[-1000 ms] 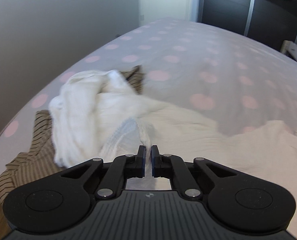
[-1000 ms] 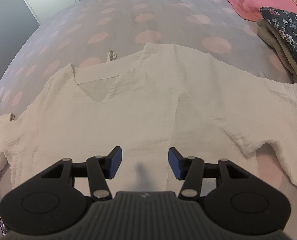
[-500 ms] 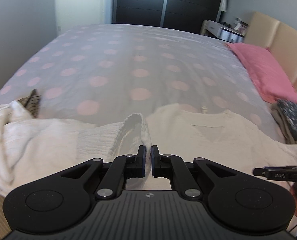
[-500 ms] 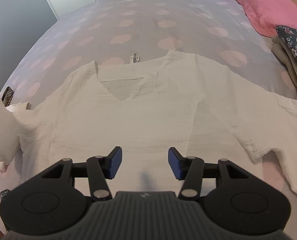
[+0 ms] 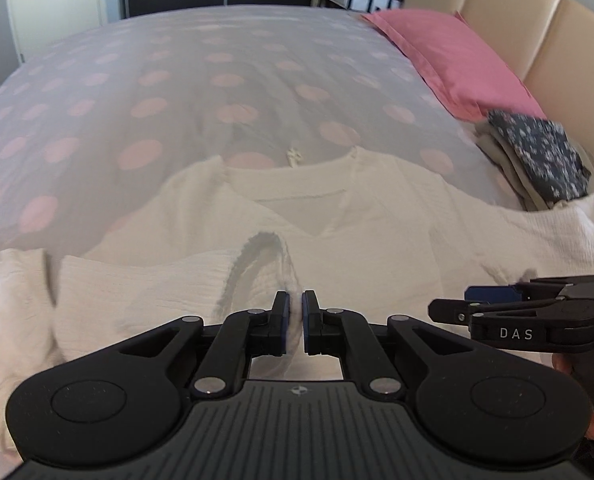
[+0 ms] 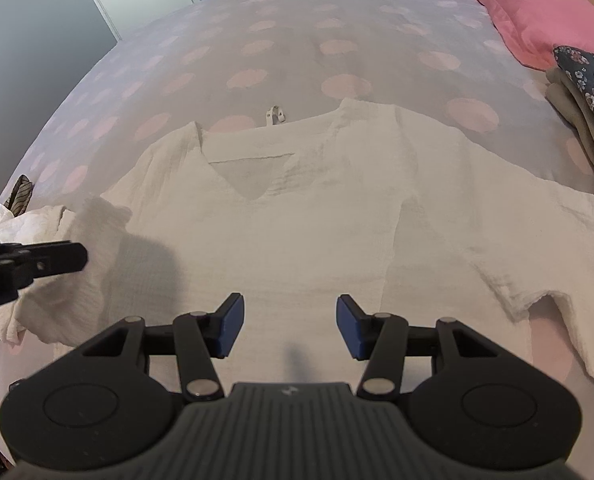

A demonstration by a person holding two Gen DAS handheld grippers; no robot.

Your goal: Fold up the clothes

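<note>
A white crinkled shirt (image 6: 317,216) is lying front-up, V-neck away, on a bed (image 6: 257,40) with a pink-dotted cover. A pink pillow (image 5: 457,56) and folded clothes (image 5: 537,156) are sitting by the headboard. The left gripper (image 5: 295,312) is pinching the shirt's sleeve cuff (image 5: 257,264). The right gripper (image 6: 290,320) is hovering wide open over the shirt's middle, holding nothing.

The left wrist view looks forward and down along its own fingers, low over the white shirt (image 5: 337,232), towards the headboard (image 5: 537,28) at upper right; the right wrist view sits just as near, facing the shirt's neckline (image 6: 253,176) at frame centre; both share the shirt, the spotted bedcover (image 5: 177,80) and the pink pillow (image 6: 537,4); each catches the other gripper at its edge.
</note>
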